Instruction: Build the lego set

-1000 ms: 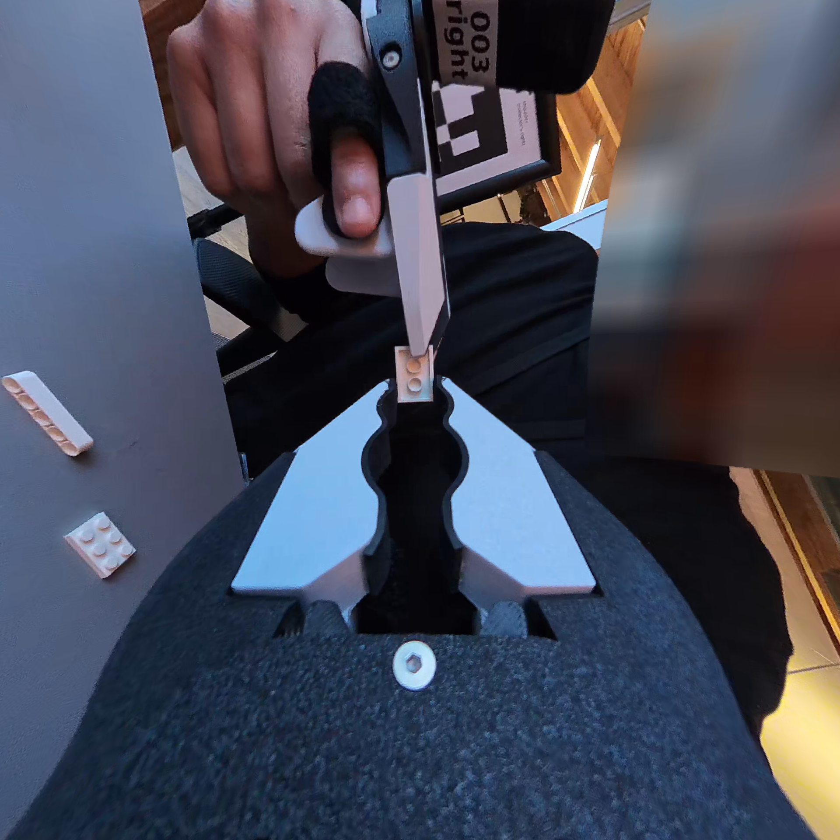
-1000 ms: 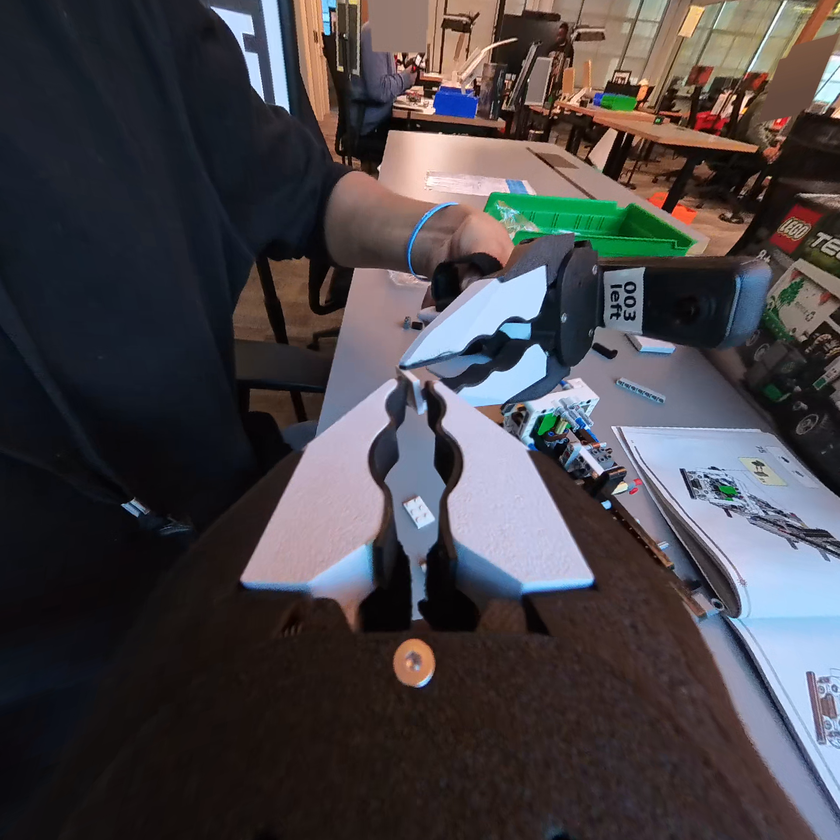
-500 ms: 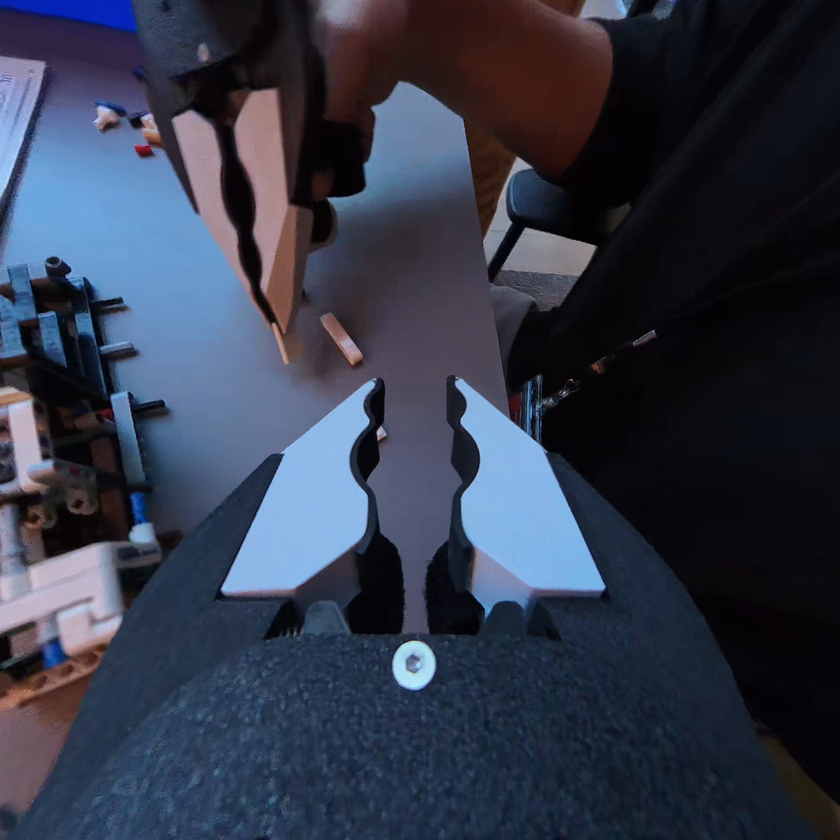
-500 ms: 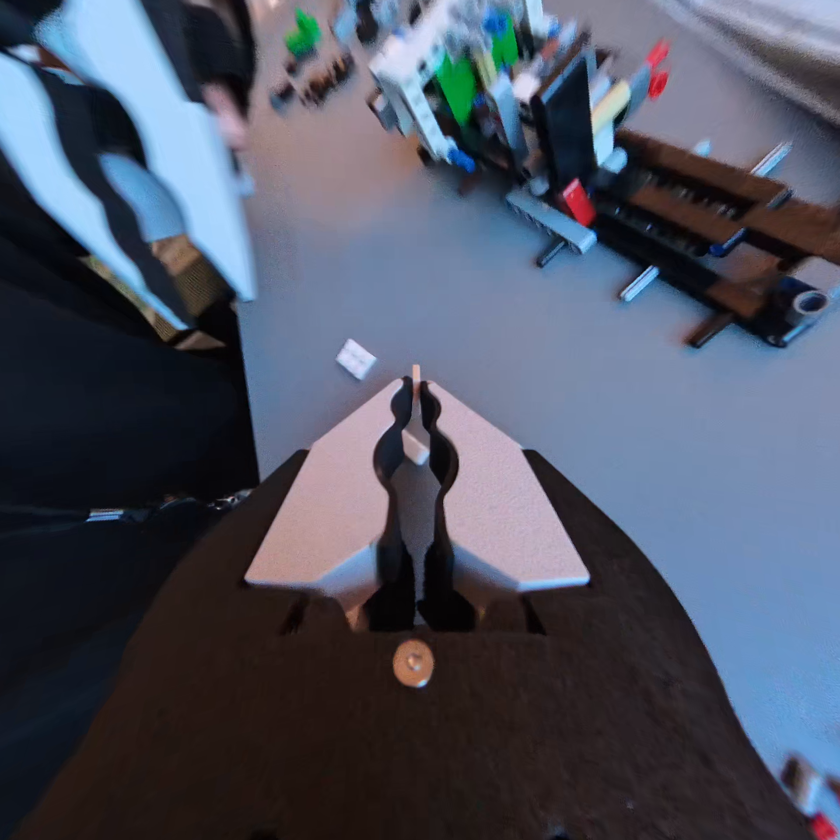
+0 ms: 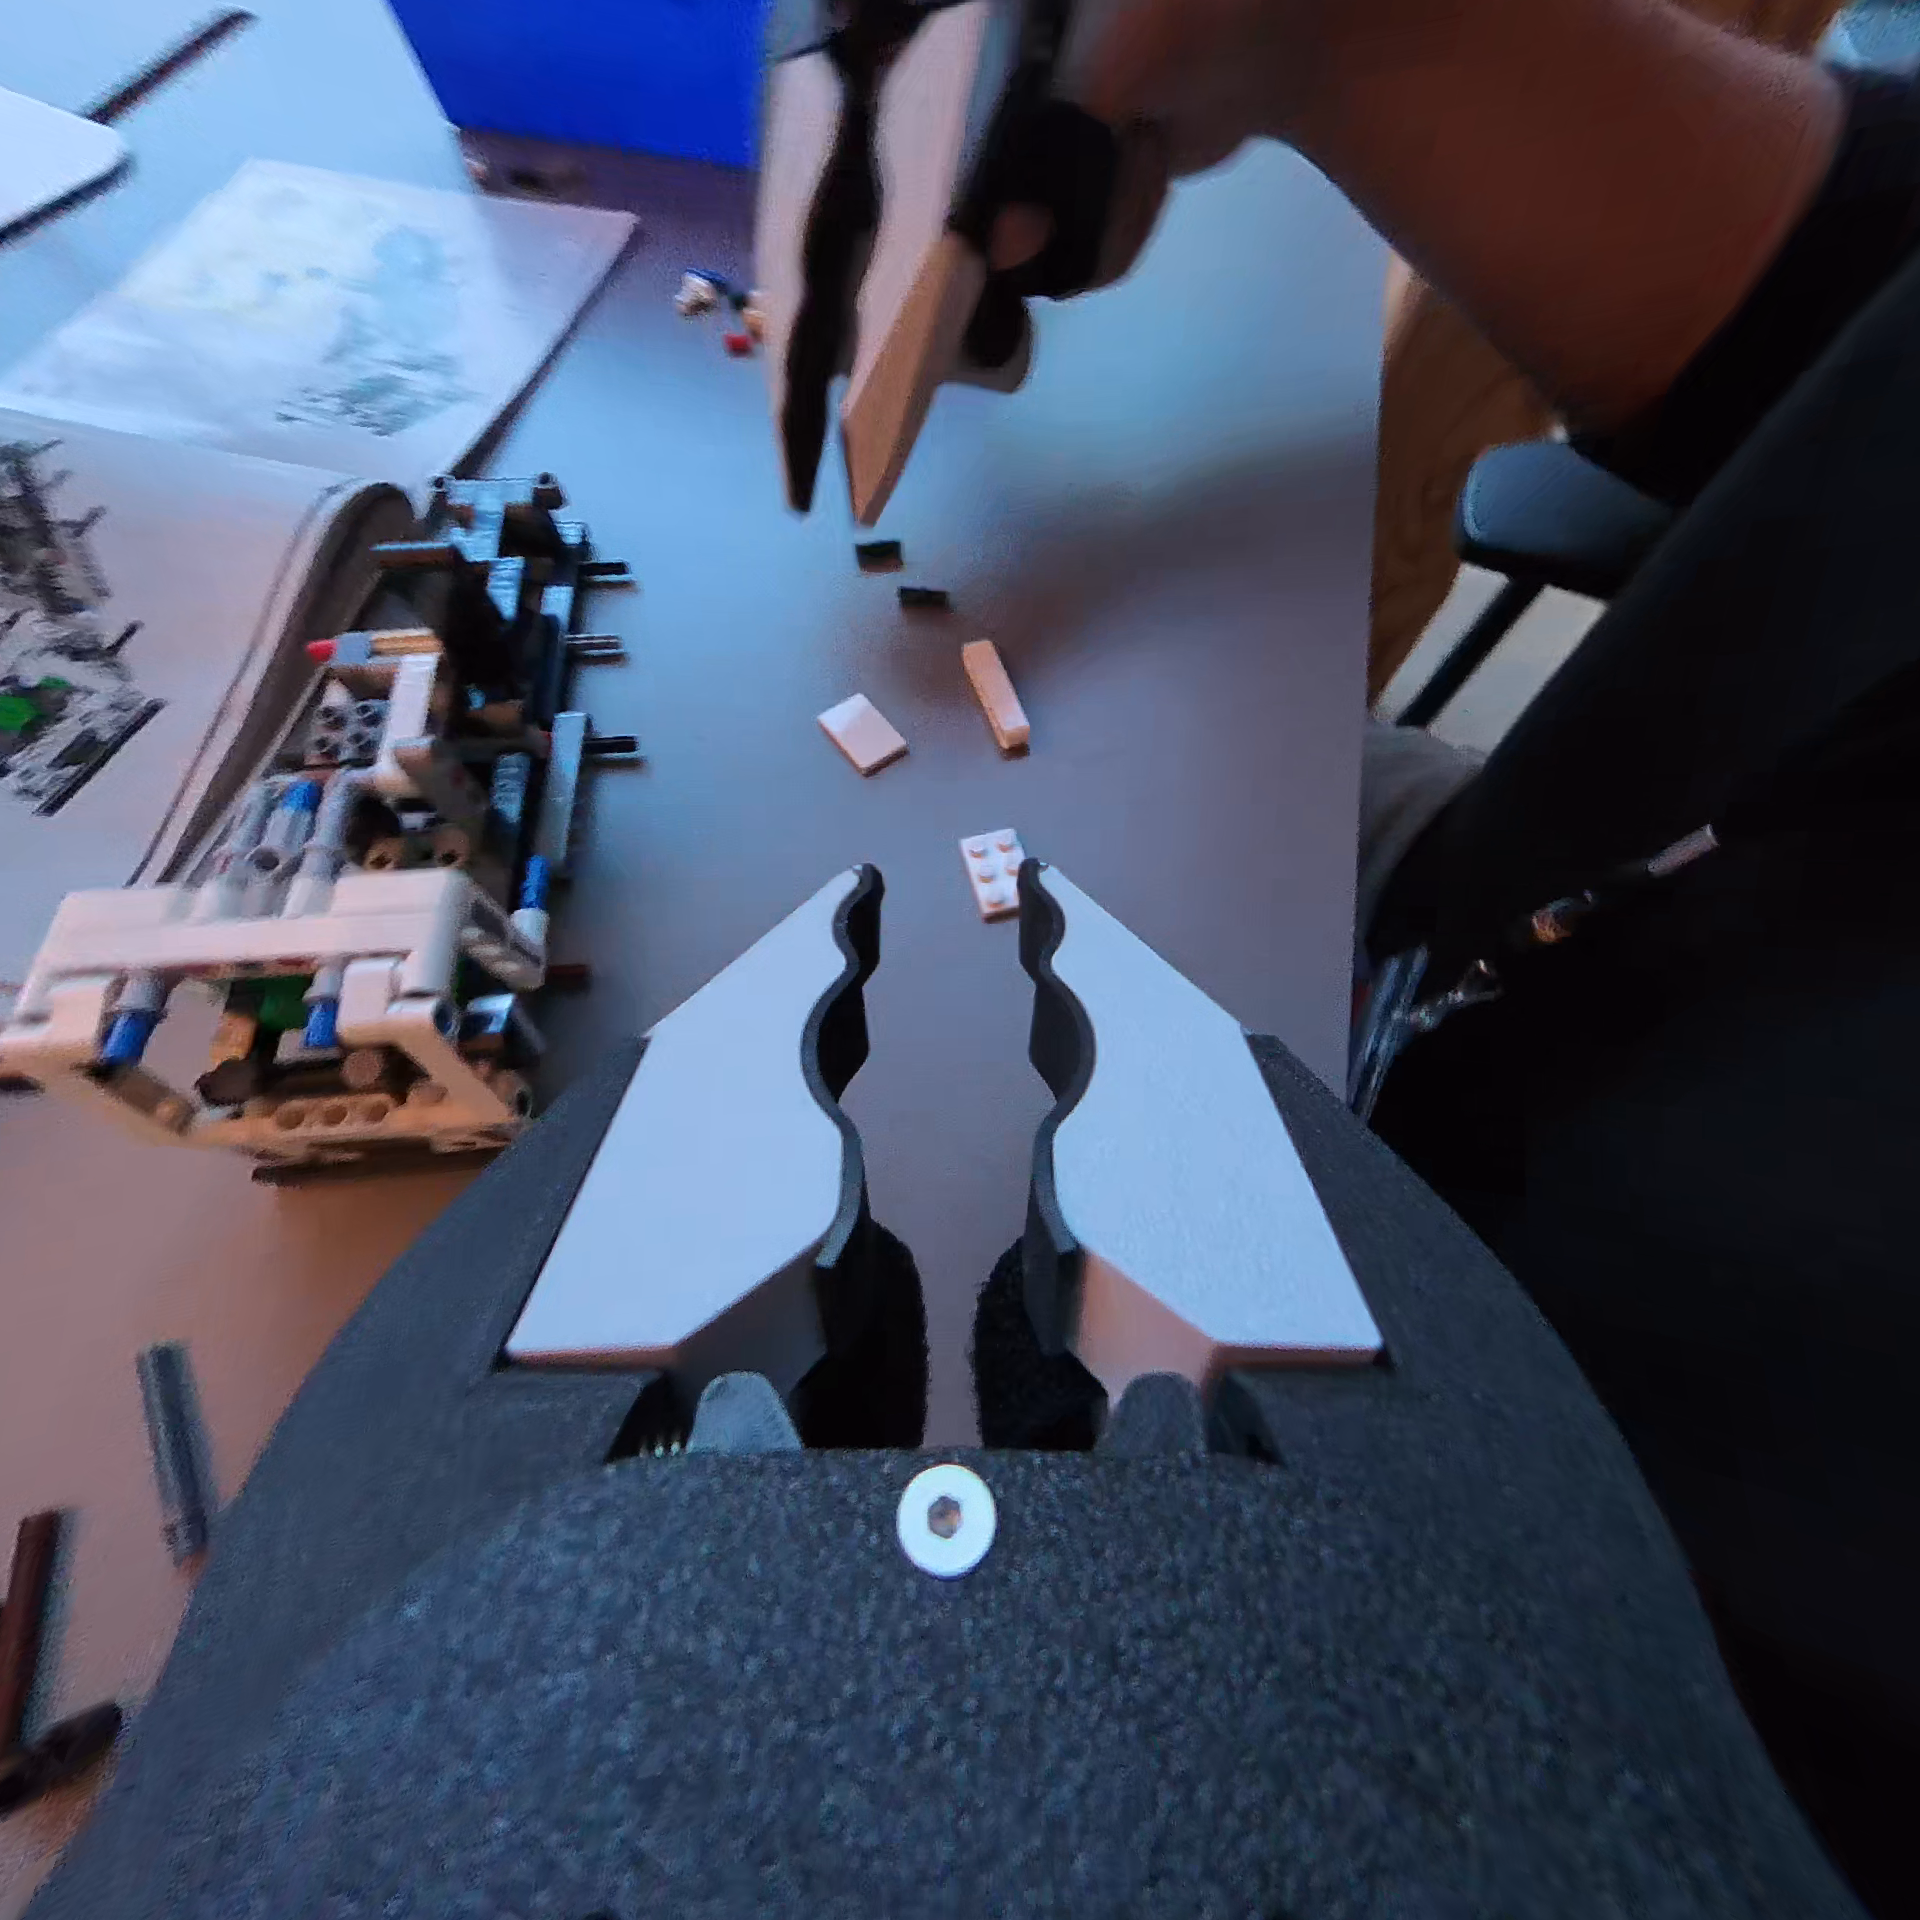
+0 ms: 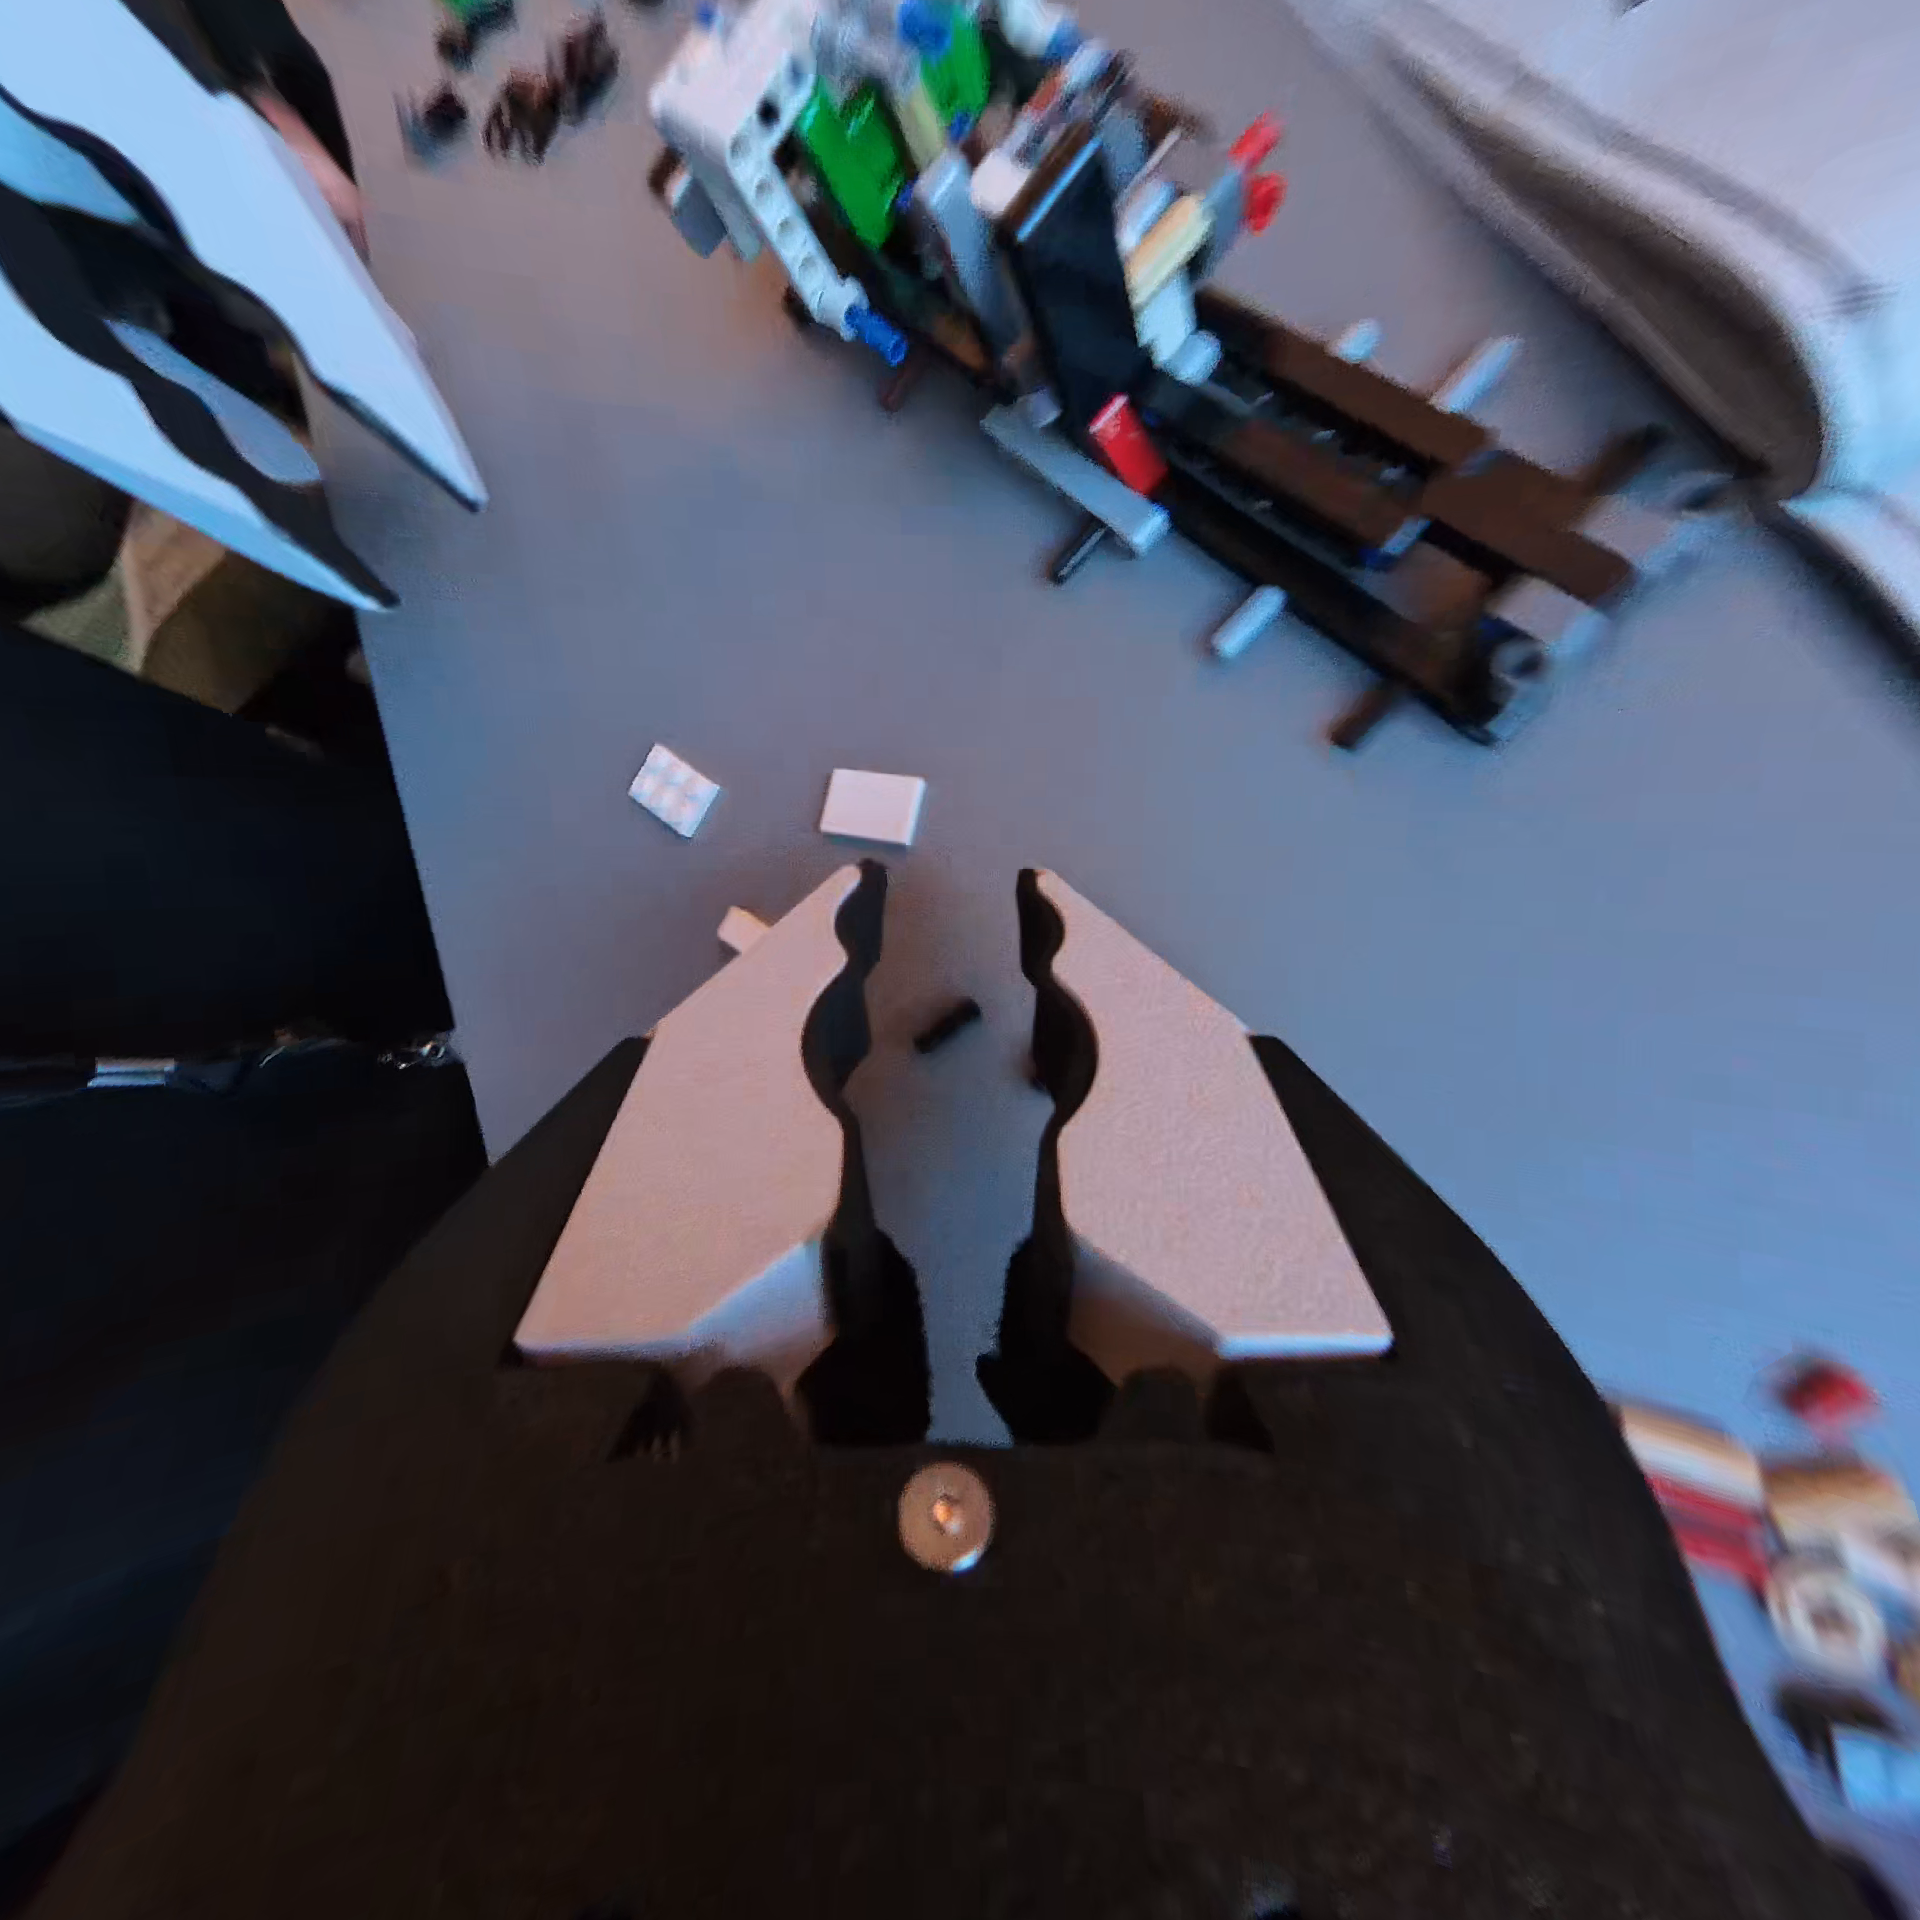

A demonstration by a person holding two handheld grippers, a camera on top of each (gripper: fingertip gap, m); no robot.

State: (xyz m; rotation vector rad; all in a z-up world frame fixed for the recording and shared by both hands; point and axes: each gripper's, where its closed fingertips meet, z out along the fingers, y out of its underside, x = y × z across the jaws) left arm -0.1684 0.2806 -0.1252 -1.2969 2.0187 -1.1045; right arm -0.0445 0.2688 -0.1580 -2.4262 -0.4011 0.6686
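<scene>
The grey table carries an open booklet at 10 o'clock in the left wrist view and the half-built model at 9. Both tongs stand apart and empty: the left gripper low at centre, the right gripper at 12. A studded plate touches the left gripper's right tip; a smooth tile and a beam lie just beyond.

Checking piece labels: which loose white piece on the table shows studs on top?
The small studded plate beside the left gripper fingertip; the flat tile and narrow bar beyond look smooth.
</scene>
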